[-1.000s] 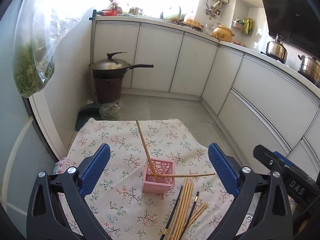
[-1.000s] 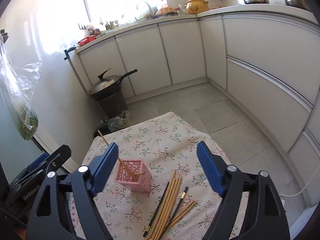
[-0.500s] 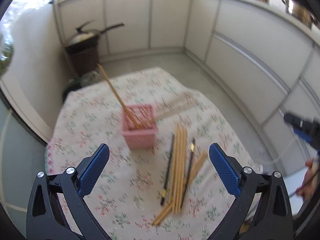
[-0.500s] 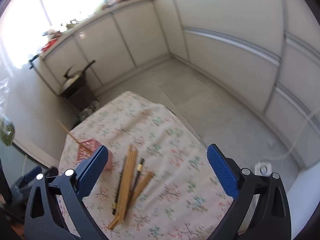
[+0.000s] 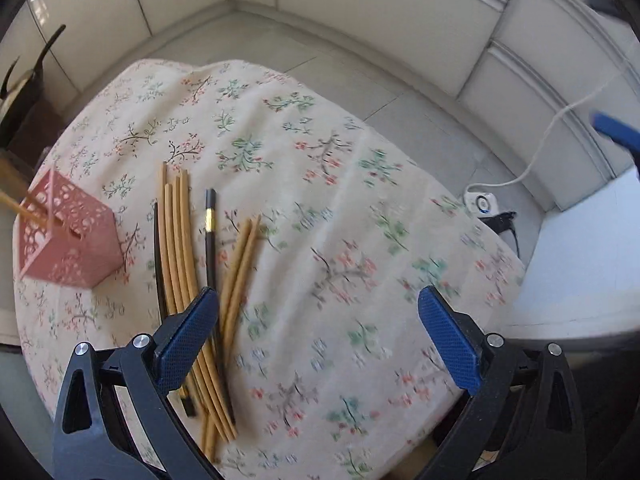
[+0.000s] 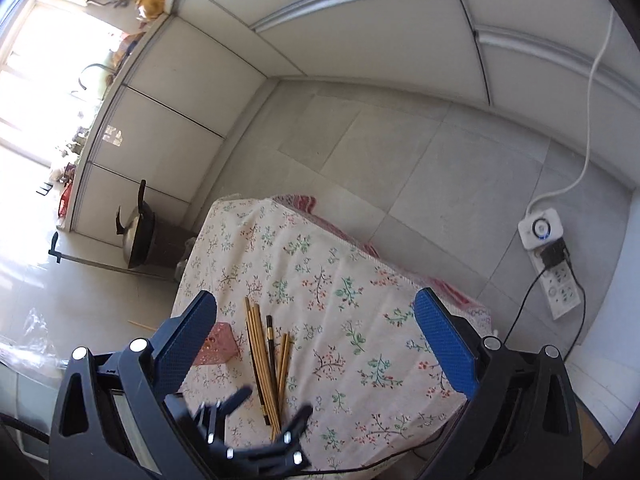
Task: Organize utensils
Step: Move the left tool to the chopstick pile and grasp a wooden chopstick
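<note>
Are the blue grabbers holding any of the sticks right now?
No. The left gripper and right gripper are both open and empty. The tan wooden chopsticks lie loose on the floral tablecloth.

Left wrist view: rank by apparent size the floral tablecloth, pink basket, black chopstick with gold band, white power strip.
1. floral tablecloth, fills most of the frame
2. pink basket
3. black chopstick with gold band: longer than the basket but thin, partly behind the left claw
4. white power strip, far off, so unsure
</note>
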Available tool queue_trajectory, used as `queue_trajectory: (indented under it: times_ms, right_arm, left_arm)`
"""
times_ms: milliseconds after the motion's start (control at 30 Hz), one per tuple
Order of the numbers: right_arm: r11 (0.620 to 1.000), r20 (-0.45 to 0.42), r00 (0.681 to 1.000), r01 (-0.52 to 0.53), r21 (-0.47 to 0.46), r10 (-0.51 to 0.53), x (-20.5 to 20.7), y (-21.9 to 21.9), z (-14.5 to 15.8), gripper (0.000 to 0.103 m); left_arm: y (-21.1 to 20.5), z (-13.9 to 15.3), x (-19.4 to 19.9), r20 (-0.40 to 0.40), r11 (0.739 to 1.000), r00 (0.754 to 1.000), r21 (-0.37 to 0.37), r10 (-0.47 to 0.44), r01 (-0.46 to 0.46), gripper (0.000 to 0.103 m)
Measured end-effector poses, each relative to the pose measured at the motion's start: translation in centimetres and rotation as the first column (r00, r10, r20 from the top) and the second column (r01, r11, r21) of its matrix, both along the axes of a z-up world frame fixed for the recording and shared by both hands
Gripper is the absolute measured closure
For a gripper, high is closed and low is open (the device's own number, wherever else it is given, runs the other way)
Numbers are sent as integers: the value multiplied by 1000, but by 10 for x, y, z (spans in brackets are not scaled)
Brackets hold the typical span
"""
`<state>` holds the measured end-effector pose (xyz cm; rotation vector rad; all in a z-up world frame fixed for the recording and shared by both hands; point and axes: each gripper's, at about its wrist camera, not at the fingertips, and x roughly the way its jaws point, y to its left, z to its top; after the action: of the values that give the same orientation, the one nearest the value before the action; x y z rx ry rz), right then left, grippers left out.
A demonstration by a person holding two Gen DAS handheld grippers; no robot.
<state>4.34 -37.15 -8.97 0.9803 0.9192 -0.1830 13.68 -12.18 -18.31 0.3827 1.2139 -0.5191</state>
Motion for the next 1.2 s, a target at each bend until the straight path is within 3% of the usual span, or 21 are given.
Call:
queue_trajectory:
  times_ms: [100,133,167,367,633,833,1000,1033,1200]
  right_arm:
    - [999,-16,999,35,38,-34,-2,-13,-8,7]
    - [998,-15,999,42,44,-41,-3,-16,-8,7]
    - [998,-9,999,44,47,-43,-3,-18,-7,7]
    - [998,3,1000,28,55,-28,0,-22,-4,7]
    - [998,-22,1000,3,70,-2,7,-16,-12,7]
    - [997,-41,999,-9,83,13,11,-12,-17,7]
    - [997,-47,999,-14,75,18,12,-12,-18,7]
    - [997,-51,998,-17,78,21,13,-11,-19,7]
    - [995,-67,997,-35,93,41,14,-8,-25,7]
  left_arm:
    - [-9,-11,35,-78,999,996,1,48,-48,18]
    - [-12,-14,43,-95,998,994,14,57,-56,29]
    - [-15,-18,52,-109,997,992,46,68,-63,40]
    - [-16,-39,75,-125,978,987,199,96,-70,74]
    - [-14,-50,76,-83,962,995,271,57,-32,86]
    - [-15,-51,79,-124,973,992,230,34,-5,95]
    - [-8,-54,87,-128,978,990,208,60,-32,95]
    - [-6,-60,90,-137,971,988,235,73,-39,92]
    - [-3,-58,88,-93,978,993,203,71,-51,94]
